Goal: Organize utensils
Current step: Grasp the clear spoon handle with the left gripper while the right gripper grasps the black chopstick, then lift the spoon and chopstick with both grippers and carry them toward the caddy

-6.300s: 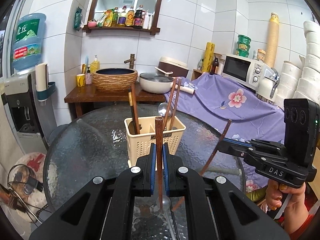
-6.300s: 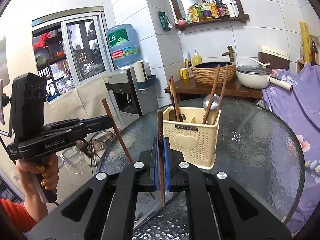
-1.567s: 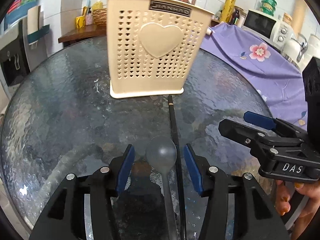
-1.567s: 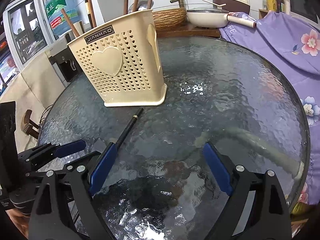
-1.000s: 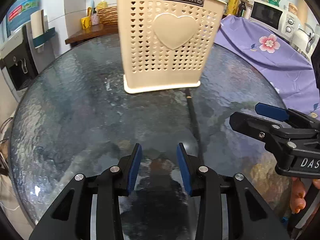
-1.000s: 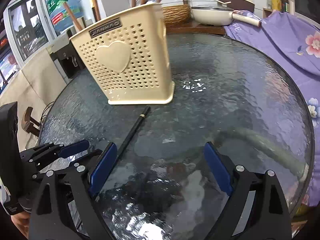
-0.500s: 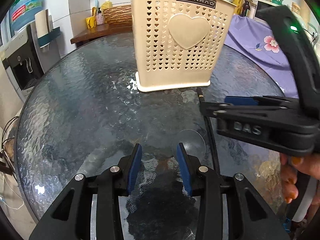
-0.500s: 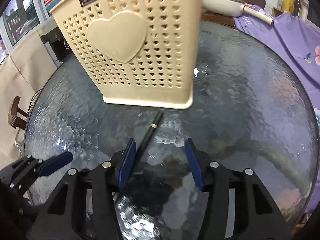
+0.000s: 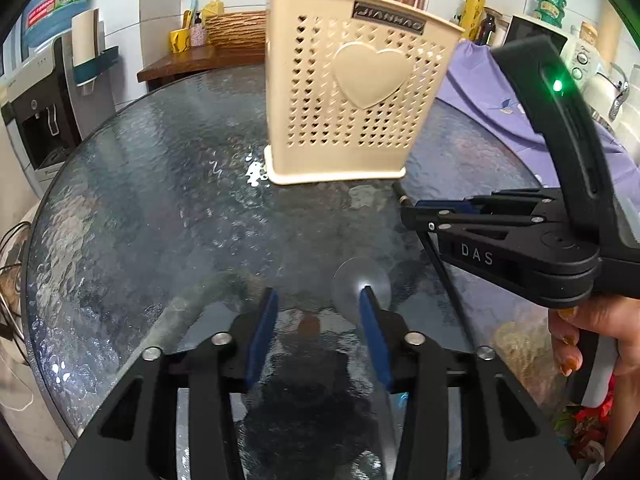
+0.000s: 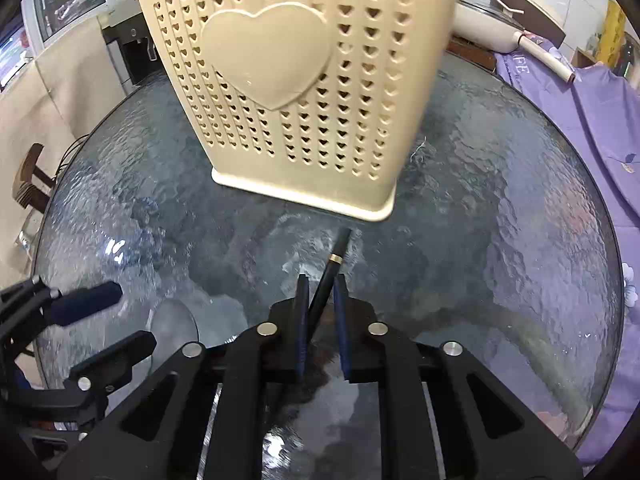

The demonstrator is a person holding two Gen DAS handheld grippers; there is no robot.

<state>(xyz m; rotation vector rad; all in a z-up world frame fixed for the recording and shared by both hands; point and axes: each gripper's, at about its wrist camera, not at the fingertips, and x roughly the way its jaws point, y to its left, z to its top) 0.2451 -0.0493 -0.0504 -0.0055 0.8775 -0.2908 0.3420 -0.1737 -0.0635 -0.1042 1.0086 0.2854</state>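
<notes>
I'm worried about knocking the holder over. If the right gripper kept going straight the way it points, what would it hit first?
The right gripper already straddles the black chopstick lying on the glass table. Straight on, it would likely reach the base of the cream utensil holder just past the chopstick's end.

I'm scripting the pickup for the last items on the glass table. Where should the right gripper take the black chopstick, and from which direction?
Grip the black chopstick on its shaft just below the gold band, coming down from above with the jaws straddling it crosswise. It lies flat on the glass table, its tip close to the utensil basket, so that end looks cramped. The right gripper already brackets that spot, jaws narrowed.
</notes>
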